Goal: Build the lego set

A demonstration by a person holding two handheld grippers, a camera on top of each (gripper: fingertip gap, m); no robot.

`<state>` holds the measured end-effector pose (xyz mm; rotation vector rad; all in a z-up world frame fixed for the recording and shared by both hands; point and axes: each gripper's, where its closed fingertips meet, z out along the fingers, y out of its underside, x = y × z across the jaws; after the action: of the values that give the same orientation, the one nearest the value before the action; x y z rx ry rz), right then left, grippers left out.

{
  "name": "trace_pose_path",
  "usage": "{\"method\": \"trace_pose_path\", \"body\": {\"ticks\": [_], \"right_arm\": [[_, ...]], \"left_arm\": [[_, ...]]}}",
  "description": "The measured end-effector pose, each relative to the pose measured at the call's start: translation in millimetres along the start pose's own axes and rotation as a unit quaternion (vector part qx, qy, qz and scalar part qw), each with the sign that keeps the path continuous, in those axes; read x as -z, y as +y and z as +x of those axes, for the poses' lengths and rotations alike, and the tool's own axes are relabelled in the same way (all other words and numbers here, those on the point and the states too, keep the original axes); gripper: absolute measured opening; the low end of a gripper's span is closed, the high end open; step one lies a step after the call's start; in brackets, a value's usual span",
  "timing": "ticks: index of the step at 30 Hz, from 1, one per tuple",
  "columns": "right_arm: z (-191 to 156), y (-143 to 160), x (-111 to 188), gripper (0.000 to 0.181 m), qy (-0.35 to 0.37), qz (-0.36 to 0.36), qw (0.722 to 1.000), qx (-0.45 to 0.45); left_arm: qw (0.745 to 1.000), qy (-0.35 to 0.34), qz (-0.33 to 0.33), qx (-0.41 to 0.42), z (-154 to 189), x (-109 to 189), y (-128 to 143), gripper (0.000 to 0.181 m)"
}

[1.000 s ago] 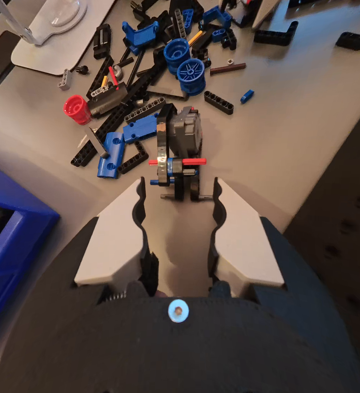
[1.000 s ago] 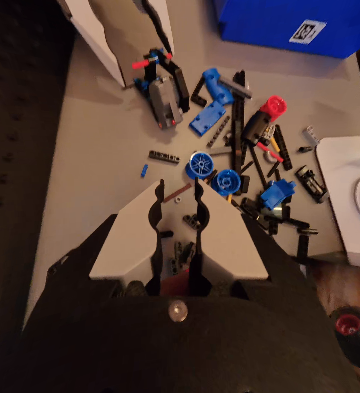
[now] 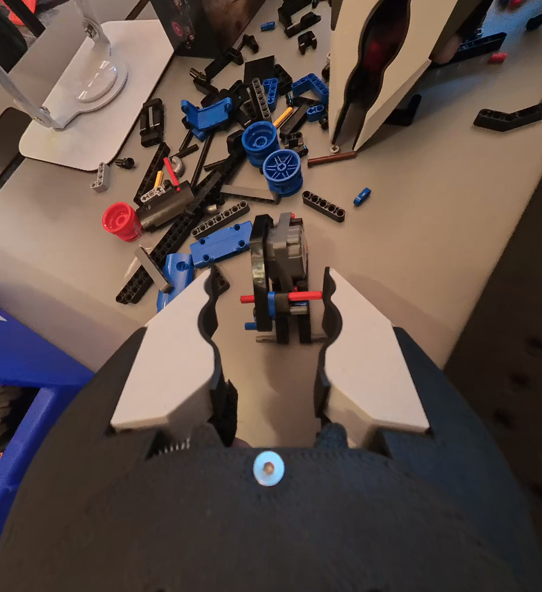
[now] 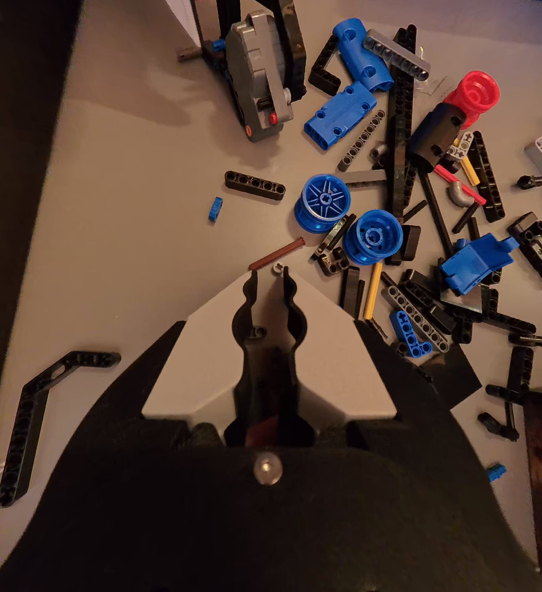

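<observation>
A partly built model (image 3: 287,253) of black beams, a grey motor block and a red axle stands on the grey table. My left gripper (image 3: 269,278) is open, with its fingertips on either side of the model's near end, and holds nothing. The model also shows in the right wrist view (image 4: 256,73). My right gripper (image 4: 269,274) is slightly open and empty, low over the table. A small grey bush (image 4: 277,267) and a brown axle (image 4: 276,254) lie just ahead of its tips. The right gripper also shows in the left wrist view (image 3: 344,145).
Loose black and blue pieces lie in a pile, with two blue wheels (image 4: 324,201) and a red hub (image 3: 119,221). A blue bin (image 3: 7,368) stands at my left. A white stand base (image 3: 80,96) is at the far left. A black angled beam (image 4: 32,416) lies near the table edge. Tip to tip, the grippers are about 15 cm apart.
My left gripper has moved forward, so the model now sits between its fingers. My right gripper has come down towards the brown axle and grey bush, and its jaws have narrowed.
</observation>
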<state>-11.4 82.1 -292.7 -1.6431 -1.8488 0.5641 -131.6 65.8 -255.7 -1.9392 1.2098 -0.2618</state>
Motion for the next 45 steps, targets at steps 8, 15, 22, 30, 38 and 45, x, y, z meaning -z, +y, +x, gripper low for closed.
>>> {"method": "trace_pose_path", "body": {"ticks": [8, 15, 22, 30, 38, 45], "right_arm": [[-4.4, -0.7, -1.4, 0.003, -0.010, 0.001, 1.000, 0.004], [-5.6, -1.5, -0.1, 0.010, -0.020, 0.010, 1.000, -0.008], [-2.4, 0.7, 0.7, 0.016, -0.020, 0.011, 0.999, -0.024], [-1.8, -0.1, -0.7, 0.013, -0.013, 0.000, 1.000, -0.016], [4.4, -5.4, -7.9, 0.006, -0.005, -0.010, 0.999, -0.031], [5.0, -8.6, -5.3, 0.004, 0.005, -0.003, 1.000, -0.021]], "left_arm": [[1.000, 0.014, -0.009, -0.004, -0.2, -4.2, 0.6, 0.063], [1.000, 0.018, -0.018, -0.003, 2.8, -9.3, 3.4, 0.058], [1.000, 0.020, -0.018, -0.003, 6.0, -9.7, 2.0, 0.051], [1.000, 0.020, -0.014, -0.018, 11.0, -10.7, 0.6, 0.052], [0.999, 0.018, -0.016, -0.025, 10.6, -11.6, 2.1, 0.051], [1.000, 0.017, -0.007, -0.013, 4.0, -11.3, -5.1, 0.054]]}}
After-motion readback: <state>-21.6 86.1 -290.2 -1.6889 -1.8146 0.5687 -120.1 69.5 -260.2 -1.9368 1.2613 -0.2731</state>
